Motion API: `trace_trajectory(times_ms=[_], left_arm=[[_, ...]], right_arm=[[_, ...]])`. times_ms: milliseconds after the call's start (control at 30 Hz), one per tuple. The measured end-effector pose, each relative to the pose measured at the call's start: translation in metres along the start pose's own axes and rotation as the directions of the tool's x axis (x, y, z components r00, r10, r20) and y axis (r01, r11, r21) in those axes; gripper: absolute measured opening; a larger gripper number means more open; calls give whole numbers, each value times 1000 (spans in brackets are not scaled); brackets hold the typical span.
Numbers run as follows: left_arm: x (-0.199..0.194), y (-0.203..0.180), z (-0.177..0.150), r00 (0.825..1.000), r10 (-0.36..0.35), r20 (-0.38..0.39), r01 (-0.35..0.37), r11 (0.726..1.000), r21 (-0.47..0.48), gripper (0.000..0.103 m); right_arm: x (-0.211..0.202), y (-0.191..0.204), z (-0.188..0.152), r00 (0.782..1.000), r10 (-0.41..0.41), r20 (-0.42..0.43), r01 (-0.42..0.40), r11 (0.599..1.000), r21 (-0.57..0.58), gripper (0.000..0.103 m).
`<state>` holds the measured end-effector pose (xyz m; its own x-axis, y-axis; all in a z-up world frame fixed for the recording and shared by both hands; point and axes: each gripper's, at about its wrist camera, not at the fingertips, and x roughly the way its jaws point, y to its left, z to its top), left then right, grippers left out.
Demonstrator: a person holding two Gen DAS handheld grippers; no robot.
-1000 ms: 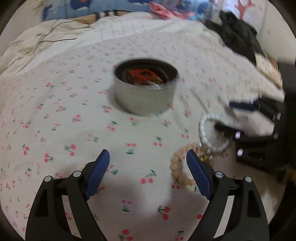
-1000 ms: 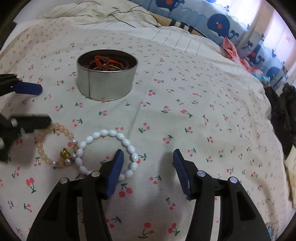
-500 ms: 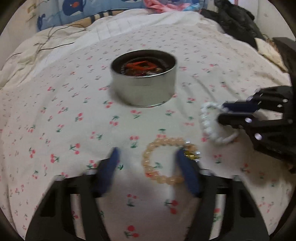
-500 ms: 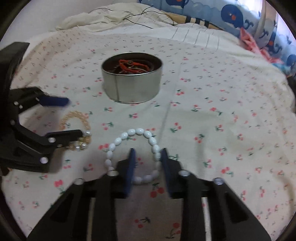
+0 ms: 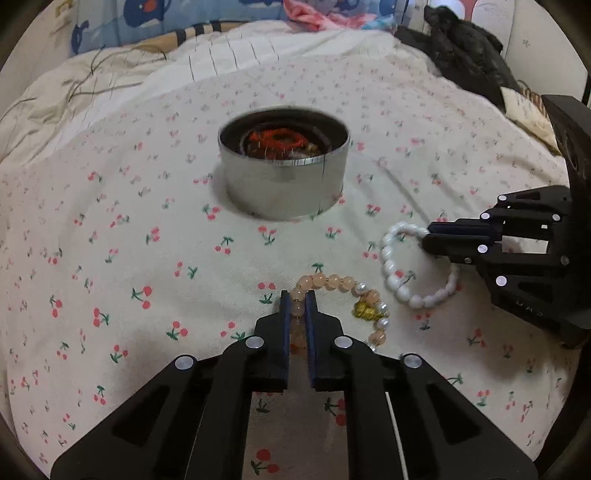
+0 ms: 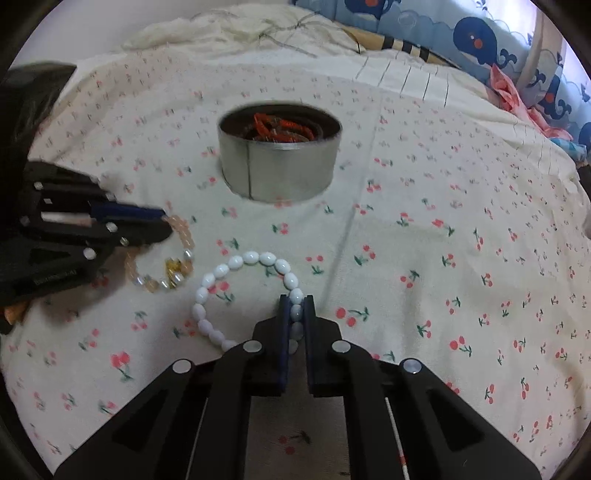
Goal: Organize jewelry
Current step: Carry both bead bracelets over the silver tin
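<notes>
White bracelet [image 6: 236, 291] pinched, peach bracelet [image 5: 332, 284] pinched, tin [image 5: 283, 166] contents blurred

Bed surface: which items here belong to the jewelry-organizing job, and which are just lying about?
Belongs to the job:
- peach bead bracelet, gripped by left gripper
- white bead bracelet, gripped by right gripper
- metal tin holding red jewelry

Lying about:
- black garment
- whale-print pillow
- pink cloth

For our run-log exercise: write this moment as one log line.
left gripper: shut on peach bracelet | right gripper: shut on white bracelet | tin: holds red jewelry
</notes>
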<state>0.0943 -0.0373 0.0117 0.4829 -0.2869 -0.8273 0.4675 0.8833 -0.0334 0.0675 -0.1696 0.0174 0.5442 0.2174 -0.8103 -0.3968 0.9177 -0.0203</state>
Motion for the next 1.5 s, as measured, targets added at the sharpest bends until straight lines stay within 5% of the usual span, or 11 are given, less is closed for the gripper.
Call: trace_trajectory(times_ms=[100, 200, 267, 333, 400, 433, 500, 600, 833, 1233, 1500], left_arm=[[-10, 6, 5, 999, 23, 45, -22, 999, -24, 7], [-1, 16, 3, 999, 35, 7, -35, 997, -62, 8], [3, 20, 2, 1000, 27, -11, -28, 996, -90, 9], [2, 18, 3, 999, 44, -8, -44, 995, -85, 23], [3, 17, 1, 998, 69, -10, -70, 994, -87, 57], [7, 16, -1, 998, 66, -14, -67, 993, -92, 57], [8, 11, -1, 997, 70, -14, -71, 995, -65, 46], [4, 5, -3, 999, 29, -14, -30, 999, -22, 7], [-13, 2, 1, 997, 36, 64, -35, 999, -15, 7], [-30, 3, 10, 991, 69, 115, -69, 998, -3, 7], [-47, 4, 21, 985, 62, 159, -61, 998, -12, 7]], right_arm=[[-10, 2, 6, 997, 11, 77, -12, 1000, 9, 8], [1, 1, 6, 1000, -5, 27, 4, 1000, 10, 10], [3, 0, 5, 1000, -14, 8, 14, 1000, 19, 54], [2, 1, 3, 1000, -19, 13, 19, 1000, 17, 56], [12, 2, 1, 999, -6, -41, 7, 1000, 17, 47], [15, 6, 0, 999, 0, -48, 0, 1000, 3, 40], [14, 15, 1, 999, 17, -49, -18, 999, -27, 17], [10, 16, 1, 999, 24, -31, -25, 999, -24, 8], [-13, -1, 13, 993, 54, 108, -61, 996, 66, 8], [-34, -5, 24, 973, 38, 226, -60, 994, 92, 8], [-51, -2, 41, 944, 51, 325, -81, 993, 81, 8]])
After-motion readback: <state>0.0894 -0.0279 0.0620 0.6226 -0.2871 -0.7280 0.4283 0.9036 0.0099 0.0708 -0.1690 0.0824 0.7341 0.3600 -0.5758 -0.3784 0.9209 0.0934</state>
